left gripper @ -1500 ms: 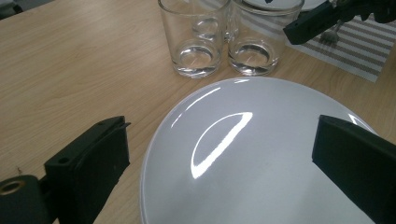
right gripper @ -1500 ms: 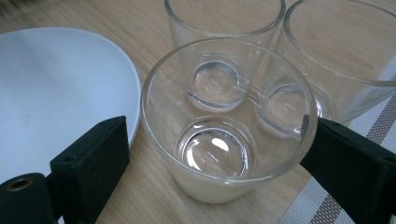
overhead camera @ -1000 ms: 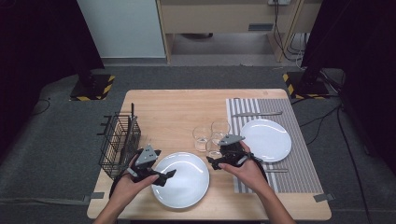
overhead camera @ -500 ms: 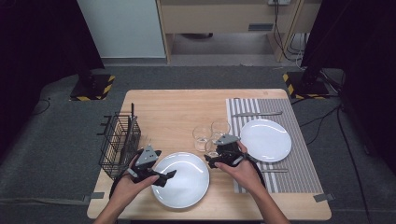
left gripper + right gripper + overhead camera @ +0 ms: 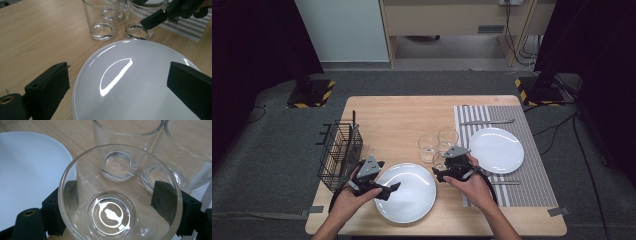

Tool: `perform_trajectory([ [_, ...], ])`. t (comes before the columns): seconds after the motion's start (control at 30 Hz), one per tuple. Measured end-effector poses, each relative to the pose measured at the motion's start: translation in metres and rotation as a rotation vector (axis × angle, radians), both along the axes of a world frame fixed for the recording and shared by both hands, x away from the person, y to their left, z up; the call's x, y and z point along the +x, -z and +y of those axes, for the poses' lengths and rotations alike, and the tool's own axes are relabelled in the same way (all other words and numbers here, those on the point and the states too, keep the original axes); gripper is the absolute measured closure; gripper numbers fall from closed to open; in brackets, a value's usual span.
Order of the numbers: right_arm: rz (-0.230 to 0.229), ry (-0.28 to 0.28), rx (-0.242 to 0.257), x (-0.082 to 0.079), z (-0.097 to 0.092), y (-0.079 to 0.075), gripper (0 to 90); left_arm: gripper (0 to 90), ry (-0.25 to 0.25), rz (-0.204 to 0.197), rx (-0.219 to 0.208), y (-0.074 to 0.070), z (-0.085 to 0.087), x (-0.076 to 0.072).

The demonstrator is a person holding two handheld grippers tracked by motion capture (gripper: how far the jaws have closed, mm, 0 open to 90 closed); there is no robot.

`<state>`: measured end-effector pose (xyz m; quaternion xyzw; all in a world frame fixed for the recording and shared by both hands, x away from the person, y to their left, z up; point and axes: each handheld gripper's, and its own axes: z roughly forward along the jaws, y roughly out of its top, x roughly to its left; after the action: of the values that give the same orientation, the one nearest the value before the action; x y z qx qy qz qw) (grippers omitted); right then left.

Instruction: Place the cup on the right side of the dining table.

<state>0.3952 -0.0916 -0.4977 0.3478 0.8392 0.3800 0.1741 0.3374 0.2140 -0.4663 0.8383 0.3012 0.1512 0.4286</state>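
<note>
Dark floor surrounds a pale wooden desk point(image 5: 402, 120) carrying a black wire basket point(image 5: 339, 152) at its left edge and a striped placemat point(image 5: 532, 180) on its right side.

From above, the right tool point(image 5: 443, 175) sits at the nearest glass point(image 5: 439, 160), but whether the jaws touch it cannot be told there. The right gripper view settles it: that glass point(image 5: 117, 202) stands upright between the two black jaws, which sit against its walls on both sides, so the tool grips it at a wide setting. The left gripper view shows the left tool point(image 5: 120, 87) spread wide, one jaw on each side of the near white plate point(image 5: 140, 85) and neither pressing on it; the high view has this tool point(image 5: 389, 190) at the plate's left rim.

Over the last second the right tool's jaws have closed in a little around the glass, and the hand has shifted leftwards toward it. The left tool stays where it was.

Counted: three glasses clustered at mid-desk, two white plates, one on bare wood and one on the placemat point(image 5: 496, 149), one basket.
</note>
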Motion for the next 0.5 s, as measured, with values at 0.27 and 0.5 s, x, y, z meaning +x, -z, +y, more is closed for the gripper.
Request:
perform_trajectory([
  [0.27, 0.007, -0.002, -0.004, -0.0057, -0.0065, -0.0007, 18.9, 3.7, 0.003, 0.0, 0.004, 0.0001, -0.0011, -0.0001],
  [0.5, 0.01, -0.002, 0.016, -0.0028, -0.0037, 0.0008, 15.1, 3.7, 0.004, -0.002, 0.003, -0.0001, -0.0007, -0.0003],
])
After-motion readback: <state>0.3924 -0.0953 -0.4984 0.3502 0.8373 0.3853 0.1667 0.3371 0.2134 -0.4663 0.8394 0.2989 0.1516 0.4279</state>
